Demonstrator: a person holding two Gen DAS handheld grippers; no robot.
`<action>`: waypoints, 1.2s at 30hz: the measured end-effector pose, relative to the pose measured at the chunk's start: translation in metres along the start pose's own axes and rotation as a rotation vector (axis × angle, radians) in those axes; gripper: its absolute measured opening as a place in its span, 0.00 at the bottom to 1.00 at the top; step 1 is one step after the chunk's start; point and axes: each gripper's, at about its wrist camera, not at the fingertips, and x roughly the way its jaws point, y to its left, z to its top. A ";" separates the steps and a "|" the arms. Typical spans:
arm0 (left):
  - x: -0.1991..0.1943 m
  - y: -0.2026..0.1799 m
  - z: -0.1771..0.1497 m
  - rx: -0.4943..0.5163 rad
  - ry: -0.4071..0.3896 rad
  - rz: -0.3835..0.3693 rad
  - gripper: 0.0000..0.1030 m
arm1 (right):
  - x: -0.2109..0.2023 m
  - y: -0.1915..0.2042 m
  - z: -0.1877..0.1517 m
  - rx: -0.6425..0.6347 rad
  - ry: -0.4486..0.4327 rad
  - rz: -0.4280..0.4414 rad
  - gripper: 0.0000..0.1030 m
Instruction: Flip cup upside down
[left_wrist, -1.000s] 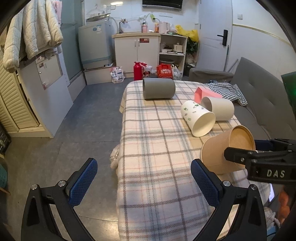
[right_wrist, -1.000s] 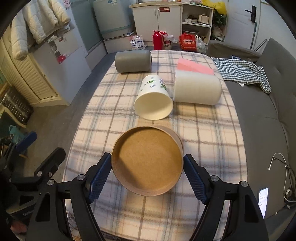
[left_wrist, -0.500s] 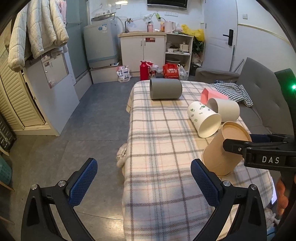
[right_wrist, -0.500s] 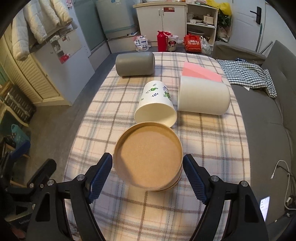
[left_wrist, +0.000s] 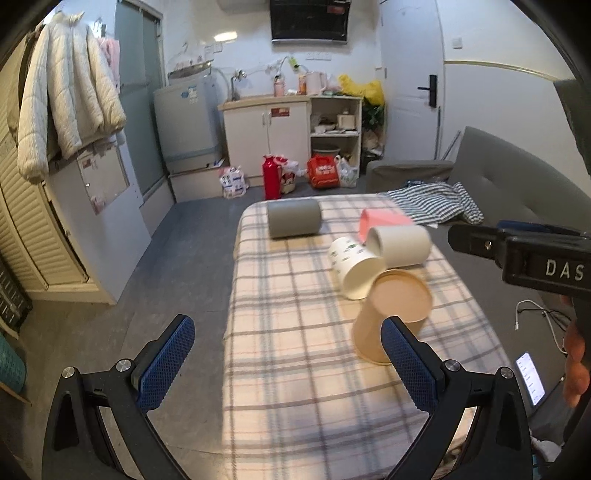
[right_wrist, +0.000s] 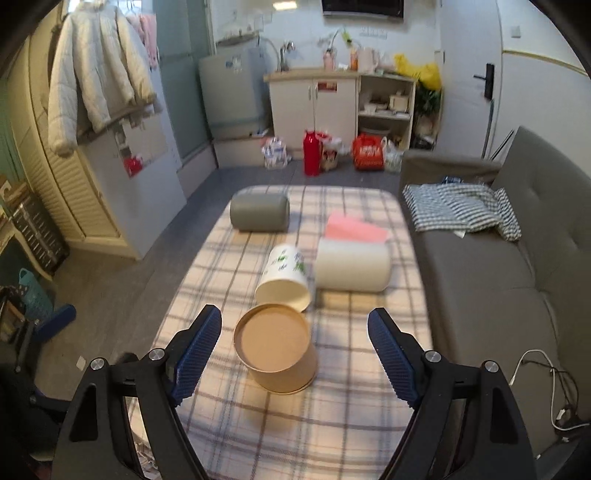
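Note:
A brown paper cup (right_wrist: 277, 354) stands upside down on the plaid tablecloth (right_wrist: 332, 424), base up; it also shows in the left wrist view (left_wrist: 391, 317). My right gripper (right_wrist: 295, 354) is open and empty, raised above and behind the cup, its fingers wide of the cup's sides and not touching it. My left gripper (left_wrist: 284, 365) is open and empty, off the table's left front, with its right finger (left_wrist: 406, 365) in front of the cup's lower edge. The right gripper's body (left_wrist: 524, 254) shows at the right of the left wrist view.
A white cup with green leaves (right_wrist: 284, 277), a cream cup (right_wrist: 351, 264) and a grey cup (right_wrist: 258, 212) lie on their sides farther back. A pink box (right_wrist: 354, 229) lies behind the cream cup. A grey sofa (right_wrist: 480, 277) runs along the table's right side.
The right gripper has let go of the brown cup and pulled back and up with its jaws wider. The cup has gone from tilted in the grip to standing base up on the cloth.

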 end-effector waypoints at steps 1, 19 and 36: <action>-0.002 -0.003 0.001 0.002 -0.004 -0.004 1.00 | -0.007 -0.002 -0.001 0.003 -0.012 0.001 0.80; -0.037 -0.022 -0.019 -0.057 -0.124 0.013 1.00 | -0.058 -0.041 -0.065 0.030 -0.165 -0.016 1.00; -0.023 -0.018 -0.032 -0.087 -0.092 0.007 1.00 | -0.042 -0.044 -0.084 0.054 -0.154 -0.038 1.00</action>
